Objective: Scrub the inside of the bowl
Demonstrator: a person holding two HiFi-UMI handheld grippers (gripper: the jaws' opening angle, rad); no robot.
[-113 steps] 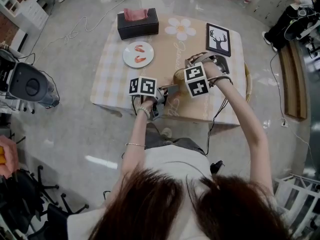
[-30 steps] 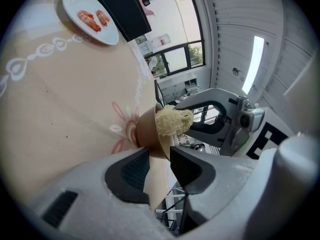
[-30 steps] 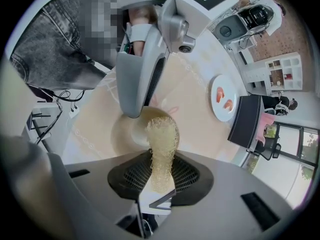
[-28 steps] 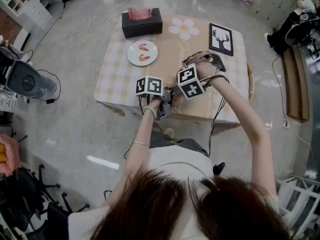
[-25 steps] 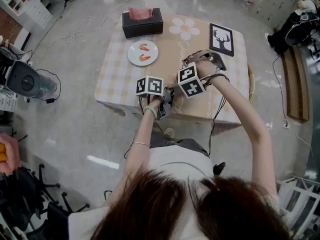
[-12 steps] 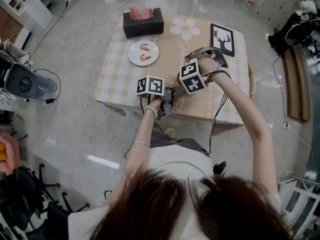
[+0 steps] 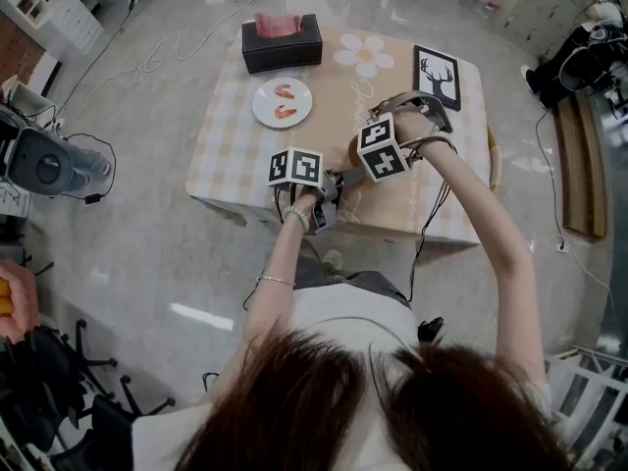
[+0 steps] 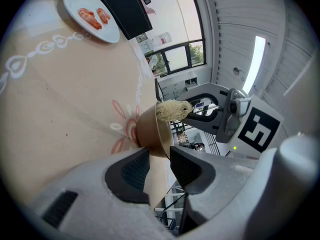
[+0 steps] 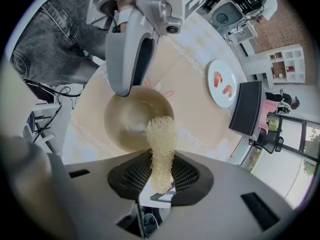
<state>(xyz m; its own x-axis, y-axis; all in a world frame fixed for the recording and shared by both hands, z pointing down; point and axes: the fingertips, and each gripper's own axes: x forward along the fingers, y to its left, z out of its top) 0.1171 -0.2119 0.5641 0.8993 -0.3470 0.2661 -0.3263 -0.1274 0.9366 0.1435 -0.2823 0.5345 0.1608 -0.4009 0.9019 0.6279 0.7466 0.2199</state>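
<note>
Bowl: a round, smooth, tan-brown vessel with a thin rim and a glossy hollow. It rests on the cloth-covered table near the front edge, close to the person. The left gripper is clenched on the bowl's rim, and the thin wall runs between its two dark, ribbed pads. In the right gripper view its grey plastic body reaches down to the far side of the rim.

The right gripper grasps a scrubber, a pale yellow, elongated wad of coarse, open-meshed fibre. Its lower end is pinched between the textured black pads. Its free end reaches over the near rim and into the hollow. I cannot tell whether it presses on the inner wall.

The tablecloth is beige with a faint check, a white flower print and looping white stitching. Farther back on it lies a flat, round white plate with two pinkish-red pieces, well apart from the bowl. Behind the plate stands a black rectangular tissue box with a pink tissue showing. A dark-framed picture of a deer lies towards the far right corner.
</note>
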